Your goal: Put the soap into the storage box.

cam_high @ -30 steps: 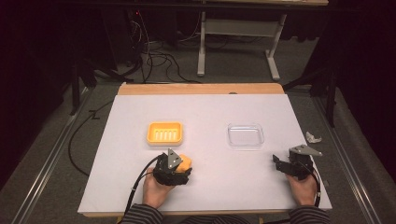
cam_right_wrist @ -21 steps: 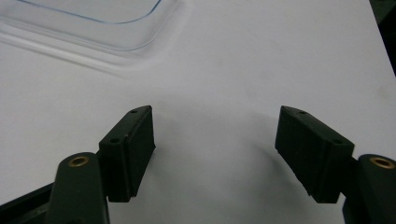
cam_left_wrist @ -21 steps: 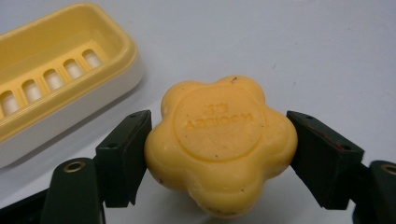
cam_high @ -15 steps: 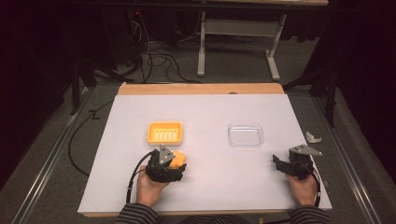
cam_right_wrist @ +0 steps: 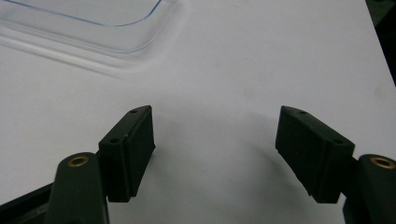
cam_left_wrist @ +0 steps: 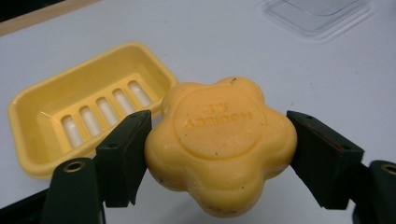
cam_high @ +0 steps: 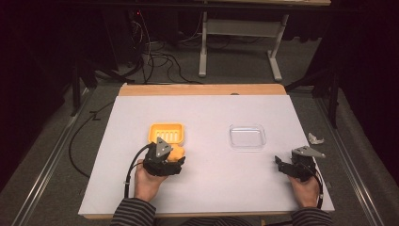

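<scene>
Left claw (cam_left_wrist: 219, 154) pinching flower-shaped yellow soap (cam_left_wrist: 220, 144) just beside yellow soap dish (cam_left_wrist: 88, 112), right claw (cam_right_wrist: 215, 154) spread over white worktop (cam_right_wrist: 261, 56), clear tray (cam_right_wrist: 88, 21) near

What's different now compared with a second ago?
The left gripper, shut on the soap, has carried it toward the yellow soap dish. The right gripper stays open near the clear lid; dish and lid have not moved.

1 soap (cam_left_wrist: 219, 144), 1 yellow soap dish (cam_high: 166, 133), 1 clear lid (cam_high: 247, 137), 2 tongs: left (cam_high: 175, 159), right (cam_high: 281, 165).
</scene>
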Available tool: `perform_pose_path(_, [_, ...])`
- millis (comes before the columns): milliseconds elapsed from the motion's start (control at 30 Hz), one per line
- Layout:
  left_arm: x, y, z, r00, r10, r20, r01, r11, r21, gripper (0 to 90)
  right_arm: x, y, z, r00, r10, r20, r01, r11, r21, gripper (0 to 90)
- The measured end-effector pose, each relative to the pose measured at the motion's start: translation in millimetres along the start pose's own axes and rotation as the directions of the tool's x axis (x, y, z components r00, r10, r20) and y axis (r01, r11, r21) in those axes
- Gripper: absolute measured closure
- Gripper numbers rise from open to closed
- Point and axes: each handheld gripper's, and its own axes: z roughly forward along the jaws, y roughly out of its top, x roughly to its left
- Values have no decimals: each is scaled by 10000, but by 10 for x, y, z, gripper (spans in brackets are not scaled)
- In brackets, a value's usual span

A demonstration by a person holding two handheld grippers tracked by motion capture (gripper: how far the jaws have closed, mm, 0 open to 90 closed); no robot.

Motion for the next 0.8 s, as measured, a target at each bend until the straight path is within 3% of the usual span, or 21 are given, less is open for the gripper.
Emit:
perform_pose_path(233, [-26,142,84,10000,-21,-69,20,9999,-101,261,8,-1,-3,10000,-12,47,12,10000,-12,283])
perform_pose_path(433, [-57,282,170,9980,-591,-211,585,9978,-299,261,10,-1,-3,10000,-4,54,4,10000,-5,283])
perform_pose_path(600, [-75,390,247,9986,-512,-160,502,9971,-577,261,10,0,-1,10000,-32,37,32,10000,15,282])
perform_pose_path(633, [-82,413,269,9974,-692,-195,679,9958,-615,261,10,0,0,10000,-25,36,25,10000,28,283])
perform_pose_path(800, [-51,489,411,9959,-806,-411,771,9937,-819,261,7,0,0,10000,-8,32,7,10000,22,283])
